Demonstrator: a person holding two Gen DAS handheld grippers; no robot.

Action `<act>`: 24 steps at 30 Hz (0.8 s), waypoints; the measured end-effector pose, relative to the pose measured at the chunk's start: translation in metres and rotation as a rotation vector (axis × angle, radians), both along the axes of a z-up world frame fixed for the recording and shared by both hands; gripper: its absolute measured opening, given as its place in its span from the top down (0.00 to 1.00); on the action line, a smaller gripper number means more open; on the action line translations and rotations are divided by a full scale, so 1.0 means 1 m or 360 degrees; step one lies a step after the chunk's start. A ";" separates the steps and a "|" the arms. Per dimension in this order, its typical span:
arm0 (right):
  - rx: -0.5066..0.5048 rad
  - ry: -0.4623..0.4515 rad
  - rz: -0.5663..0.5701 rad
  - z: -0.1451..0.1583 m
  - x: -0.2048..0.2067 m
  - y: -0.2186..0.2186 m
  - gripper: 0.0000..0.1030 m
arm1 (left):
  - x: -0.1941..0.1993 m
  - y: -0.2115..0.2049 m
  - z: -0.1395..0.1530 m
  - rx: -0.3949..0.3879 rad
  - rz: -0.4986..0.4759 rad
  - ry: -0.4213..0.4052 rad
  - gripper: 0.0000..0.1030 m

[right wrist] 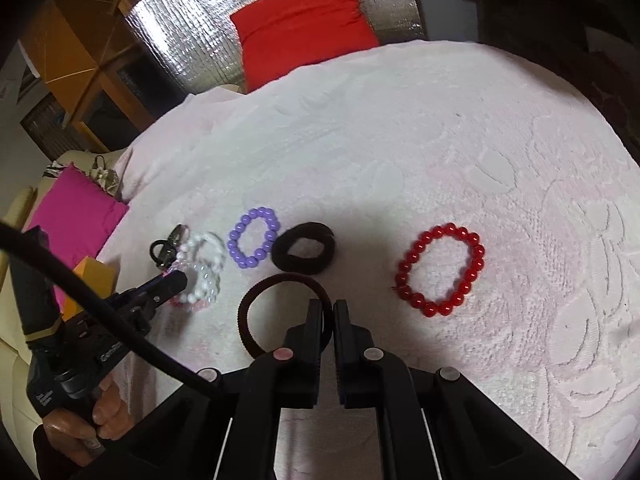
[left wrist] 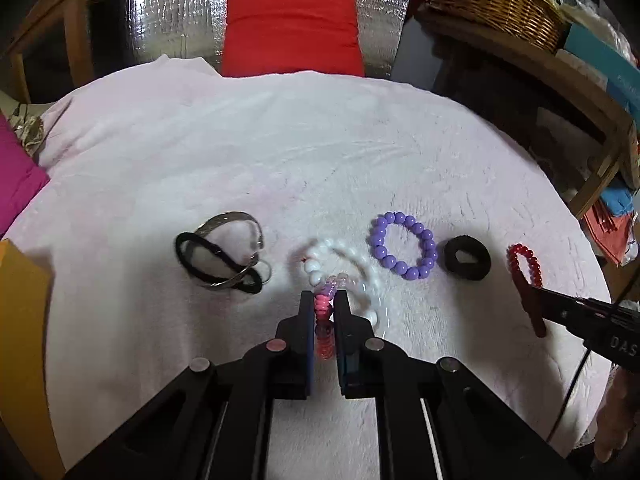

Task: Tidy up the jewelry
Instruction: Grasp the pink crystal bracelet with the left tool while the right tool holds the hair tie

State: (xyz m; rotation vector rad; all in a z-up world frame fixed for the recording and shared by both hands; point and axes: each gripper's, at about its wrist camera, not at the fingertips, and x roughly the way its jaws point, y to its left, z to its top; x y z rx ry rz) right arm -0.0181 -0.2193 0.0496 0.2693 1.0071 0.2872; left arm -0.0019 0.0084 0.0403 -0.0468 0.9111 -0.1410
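Two tools: both working over the pale pink cloth (right wrist: 460,152) on the bench.
Left tool (left wrist: 324,300): clenched on a pink-and-purple spiral hair tie (left wrist: 324,312), its long axis along the fingers, beside the white bead bracelet (left wrist: 344,268).
Right tool (right wrist: 327,308): clenched on the thin dark red hair band (right wrist: 280,280), whose loop lies ahead-left.
Row beyond: purple bead bracelet (right wrist: 253,237), black scrunchie (right wrist: 303,247), then red bead bracelet (right wrist: 440,269) well right.
Nearer hand: right, for the red bracelet.

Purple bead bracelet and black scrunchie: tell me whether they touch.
Apart. The left wrist view shows a plain strip of white cloth between the purple bead bracelet and the black scrunchie.
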 end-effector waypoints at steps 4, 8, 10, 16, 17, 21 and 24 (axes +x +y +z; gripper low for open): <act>0.0004 -0.0003 0.0017 0.000 -0.002 0.010 0.94 | -0.012 0.013 0.001 -0.0011 0.0016 0.0023 0.91; 0.0007 -0.0045 0.0036 0.005 -0.006 0.022 0.94 | -0.029 0.026 0.009 0.0000 0.0047 -0.0013 0.91; 0.0030 -0.0044 0.0042 0.006 -0.006 0.028 0.94 | -0.036 0.034 0.011 -0.0015 0.0046 -0.0014 0.91; -0.0006 -0.0047 0.0103 0.005 -0.013 0.056 0.94 | -0.048 0.054 -0.005 -0.0012 0.0087 0.0137 0.89; -0.0018 -0.0052 0.0108 0.005 -0.014 0.059 0.94 | -0.049 0.056 -0.007 -0.0007 0.0093 0.0155 0.88; -0.0049 -0.0064 0.0109 0.006 -0.017 0.064 0.94 | -0.054 0.061 -0.010 -0.0014 0.0107 0.0185 0.60; -0.0052 -0.0056 0.0091 0.006 -0.016 0.063 0.94 | -0.056 0.060 -0.012 0.0014 0.0089 0.0195 0.60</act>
